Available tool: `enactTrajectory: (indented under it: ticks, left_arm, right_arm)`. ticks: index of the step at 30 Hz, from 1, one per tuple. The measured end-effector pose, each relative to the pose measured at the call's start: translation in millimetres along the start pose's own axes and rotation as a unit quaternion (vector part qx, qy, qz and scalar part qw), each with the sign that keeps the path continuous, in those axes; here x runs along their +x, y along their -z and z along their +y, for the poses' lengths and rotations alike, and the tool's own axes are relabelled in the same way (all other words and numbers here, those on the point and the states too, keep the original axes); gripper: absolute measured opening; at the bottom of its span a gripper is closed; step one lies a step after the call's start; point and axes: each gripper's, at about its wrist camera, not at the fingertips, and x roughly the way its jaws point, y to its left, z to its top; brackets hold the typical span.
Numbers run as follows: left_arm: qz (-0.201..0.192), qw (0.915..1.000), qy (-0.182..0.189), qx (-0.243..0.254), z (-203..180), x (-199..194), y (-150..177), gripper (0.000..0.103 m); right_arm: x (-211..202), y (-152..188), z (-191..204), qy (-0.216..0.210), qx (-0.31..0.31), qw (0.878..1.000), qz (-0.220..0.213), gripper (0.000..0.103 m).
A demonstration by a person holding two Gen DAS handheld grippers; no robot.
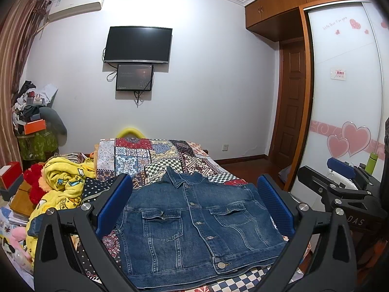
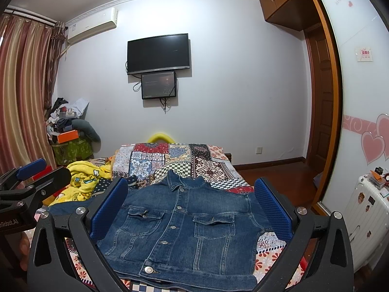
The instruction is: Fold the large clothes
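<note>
The jacket (image 1: 194, 221) lies flat on the bed (image 1: 155, 155), near me, so I can fold it. My left claw (image 1: 194, 209) and right claw (image 2: 190, 209) hang wide open, holding nothing.

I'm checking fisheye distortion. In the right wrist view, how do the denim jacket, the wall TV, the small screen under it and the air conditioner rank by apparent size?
1. Denim jacket, though it lies nearest the camera.
2. TV.
3. Air conditioner and small screen: too alike to rank.
</note>
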Motion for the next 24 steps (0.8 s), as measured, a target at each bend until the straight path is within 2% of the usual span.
enactTrajectory:
  ticks: [24]
  left_arm:
    - [0.007,1.0,-0.001,-0.003,2.6,5.7,3.7,0.103]
  right_arm:
    - [0.4,0.1,-0.2,0.0,0.001,1.0,0.001,0.103]
